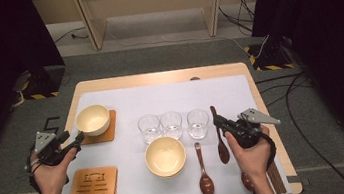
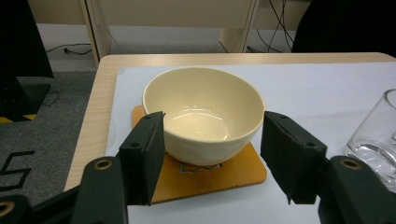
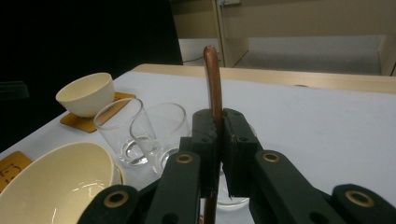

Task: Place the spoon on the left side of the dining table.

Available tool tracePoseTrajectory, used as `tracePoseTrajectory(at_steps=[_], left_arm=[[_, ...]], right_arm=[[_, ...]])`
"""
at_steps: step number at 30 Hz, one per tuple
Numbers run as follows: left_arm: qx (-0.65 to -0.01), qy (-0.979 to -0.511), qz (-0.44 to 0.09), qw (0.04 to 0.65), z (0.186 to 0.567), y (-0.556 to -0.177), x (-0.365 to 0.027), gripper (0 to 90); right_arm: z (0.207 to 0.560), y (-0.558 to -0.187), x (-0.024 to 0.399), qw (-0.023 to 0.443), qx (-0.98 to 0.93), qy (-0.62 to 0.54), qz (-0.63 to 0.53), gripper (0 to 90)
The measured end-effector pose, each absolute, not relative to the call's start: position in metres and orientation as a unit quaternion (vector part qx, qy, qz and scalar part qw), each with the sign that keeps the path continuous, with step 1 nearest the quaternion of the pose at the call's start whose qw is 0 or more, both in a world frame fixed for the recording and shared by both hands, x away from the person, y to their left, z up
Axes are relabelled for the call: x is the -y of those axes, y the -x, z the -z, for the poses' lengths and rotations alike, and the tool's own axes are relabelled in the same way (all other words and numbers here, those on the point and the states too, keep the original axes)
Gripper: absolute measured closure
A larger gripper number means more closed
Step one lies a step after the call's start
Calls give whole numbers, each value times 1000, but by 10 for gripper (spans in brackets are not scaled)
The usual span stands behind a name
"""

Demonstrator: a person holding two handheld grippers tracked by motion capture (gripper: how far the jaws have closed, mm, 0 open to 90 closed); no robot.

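- A third spoon [image 1: 247, 181] at the near edge of the tabletop [image 1: 167, 76] is mostly hidden behind the right hand [image 1: 251, 154].
- A bare wooden coaster [image 1: 92, 190] lies near the left hand [image 1: 51, 174]; its engraved marks are too small to read.
- The right tongs [image 1: 219, 122] are clamped shut on the handle of a brown spoon [image 1: 219, 136]. In the right gripper view the handle [image 3: 213, 84] rises between the pads, and its bowl is cut off below.
- Another spoon [image 1: 203, 171] lies free beside a cream bowl [image 1: 165, 156].
- The left tongs [image 1: 76, 140] stand wide open, the pads flanking the far bowl [image 2: 204, 112] without pressing on it.
- That bowl sits on its own coaster [image 2: 219, 176], which it largely covers.
- Three glasses [image 1: 171, 125] stand in a row mid-table; in the left gripper view one is cut off at the right edge.
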State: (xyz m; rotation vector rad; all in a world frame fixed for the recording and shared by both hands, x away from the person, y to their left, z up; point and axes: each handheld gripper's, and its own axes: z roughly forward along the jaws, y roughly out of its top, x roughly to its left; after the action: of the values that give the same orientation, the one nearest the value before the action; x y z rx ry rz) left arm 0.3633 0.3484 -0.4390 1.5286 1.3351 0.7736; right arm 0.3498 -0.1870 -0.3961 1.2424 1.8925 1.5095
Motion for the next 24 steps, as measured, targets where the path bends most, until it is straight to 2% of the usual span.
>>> tracePoseTrajectory(at_steps=[11,24], left_arm=[[-541,-625,-316,466,439,-362,-344,393],[-538,-625,-312,472,439,-359,-340,382]], right_arm=[[391,-351,188,224,-667,-434,-563,847],[389,-361,182,221,-662,-416,-583,847]])
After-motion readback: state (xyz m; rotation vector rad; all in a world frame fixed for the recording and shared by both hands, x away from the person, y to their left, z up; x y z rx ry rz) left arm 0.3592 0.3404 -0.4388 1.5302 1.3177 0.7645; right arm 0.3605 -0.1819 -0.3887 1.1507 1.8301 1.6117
